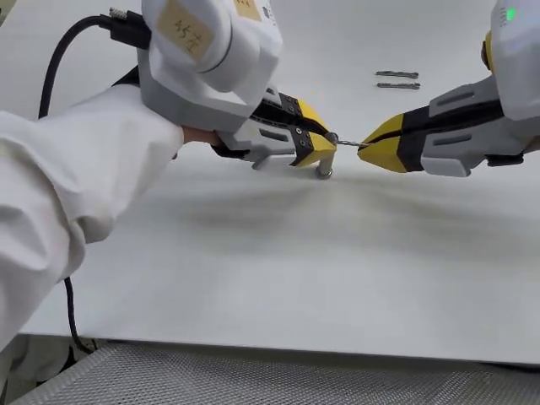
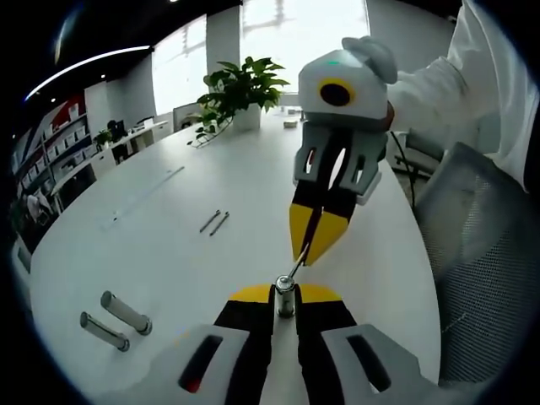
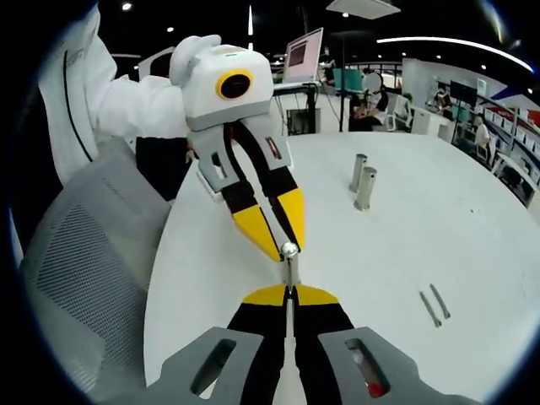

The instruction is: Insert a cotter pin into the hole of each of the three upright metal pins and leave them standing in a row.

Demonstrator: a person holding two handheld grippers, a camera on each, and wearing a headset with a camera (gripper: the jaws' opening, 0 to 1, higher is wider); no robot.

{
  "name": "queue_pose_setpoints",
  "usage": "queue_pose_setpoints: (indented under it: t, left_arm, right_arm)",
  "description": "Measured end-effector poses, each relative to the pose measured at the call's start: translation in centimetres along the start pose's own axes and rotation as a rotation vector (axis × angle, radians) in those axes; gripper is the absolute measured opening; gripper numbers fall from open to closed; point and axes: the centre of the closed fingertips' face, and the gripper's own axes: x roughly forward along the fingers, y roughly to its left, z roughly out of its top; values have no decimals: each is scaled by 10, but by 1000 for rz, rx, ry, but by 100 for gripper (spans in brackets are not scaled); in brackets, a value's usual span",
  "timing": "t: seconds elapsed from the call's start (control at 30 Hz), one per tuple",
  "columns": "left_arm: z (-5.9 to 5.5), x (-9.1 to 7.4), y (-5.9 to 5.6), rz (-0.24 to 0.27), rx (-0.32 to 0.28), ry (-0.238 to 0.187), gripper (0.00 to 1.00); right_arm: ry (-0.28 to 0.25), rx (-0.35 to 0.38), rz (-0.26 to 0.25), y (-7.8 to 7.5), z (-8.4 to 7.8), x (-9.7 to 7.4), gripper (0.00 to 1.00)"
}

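My right gripper (image 1: 364,150), clamped on the cotter pin (image 1: 349,143), aims it level at the head of the upright metal pin (image 1: 325,170) my left gripper (image 1: 323,139) grips.

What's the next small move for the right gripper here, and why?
Probably ease the right gripper toward the left gripper, sliding the cotter pin into the hole: its tip meets the top of the metal pin the left gripper clamps upright, with most of its length outside.
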Motion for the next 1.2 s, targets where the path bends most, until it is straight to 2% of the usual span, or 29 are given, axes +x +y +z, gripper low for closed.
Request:
queue_pose_setpoints:
  t: [0.27,0.63,0.77,0.9,1.07,1.2]
  left_arm:
    - [-2,-1,2,1,1,5,6]
    - [-1,-2,-2,-13,28,20,6]
    - [0,-3,-3,-11,20,22,6]
    - [-1,-3,-3,-9,19,27,6]
    - [-2,-3,-2,-6,21,29,6]
    - [-2,-3,-2,-5,26,31,6]
  right_arm:
    - [22,-50,-6,2,4,9,0]
    - [47,-130,23,-2,6,19,0]
    - [40,-112,30,-2,5,18,0]
    - [41,-107,31,1,1,14,5]
    - [50,-88,4,-3,-5,5,3]
    - [19,-45,-15,-6,-2,0,1]
